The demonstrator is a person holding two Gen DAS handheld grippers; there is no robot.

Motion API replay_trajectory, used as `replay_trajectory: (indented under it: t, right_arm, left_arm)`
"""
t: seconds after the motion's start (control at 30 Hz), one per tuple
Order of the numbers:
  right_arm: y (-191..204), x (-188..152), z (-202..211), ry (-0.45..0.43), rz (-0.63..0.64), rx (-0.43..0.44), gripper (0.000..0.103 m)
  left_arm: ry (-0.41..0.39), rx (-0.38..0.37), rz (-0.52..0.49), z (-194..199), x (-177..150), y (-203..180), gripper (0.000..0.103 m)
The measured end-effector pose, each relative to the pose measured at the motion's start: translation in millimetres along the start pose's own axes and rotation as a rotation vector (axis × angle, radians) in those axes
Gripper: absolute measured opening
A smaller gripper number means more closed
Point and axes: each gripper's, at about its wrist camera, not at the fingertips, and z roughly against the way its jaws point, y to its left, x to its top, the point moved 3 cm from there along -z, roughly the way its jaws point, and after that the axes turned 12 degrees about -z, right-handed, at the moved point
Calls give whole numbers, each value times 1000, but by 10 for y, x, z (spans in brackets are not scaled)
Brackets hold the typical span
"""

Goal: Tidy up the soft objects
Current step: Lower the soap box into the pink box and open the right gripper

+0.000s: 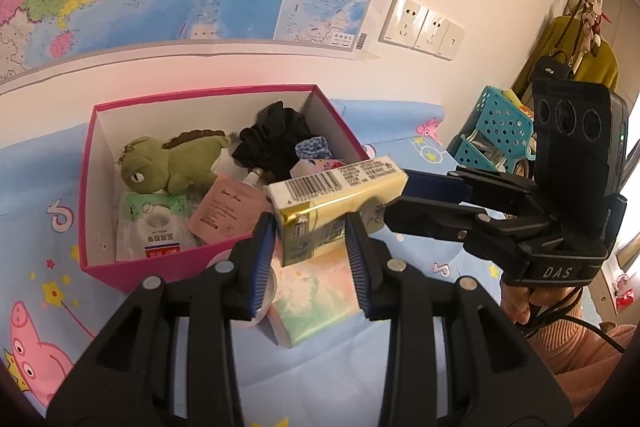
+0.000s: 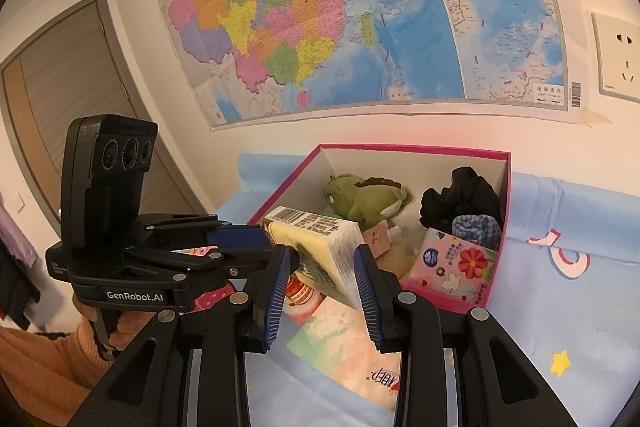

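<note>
A yellow tissue pack hangs above the near edge of a pink box, held from both ends. My left gripper is shut on one end. My right gripper is shut on the other end. Inside the box lie a green plush dinosaur, a black cloth bundle, a blue checked scrunchie, a pink floral tissue pack and flat sachets.
A pastel tissue pack lies on the blue cartoon sheet below the grippers, next to a tape roll. A teal basket stands at the right. A wall with a map is behind the box.
</note>
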Motion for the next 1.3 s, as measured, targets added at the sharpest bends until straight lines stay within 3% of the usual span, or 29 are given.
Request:
replay_trajectory:
  t: [0.4,1.3]
  right_arm:
    - [-59,95,-137,3,-31,24,35]
    - [-197,239,-399,22,-61,-14,35]
  left_arm:
    - [5,25,3,-65,74,109,37]
    - [38,51,23,-306,186,328,37]
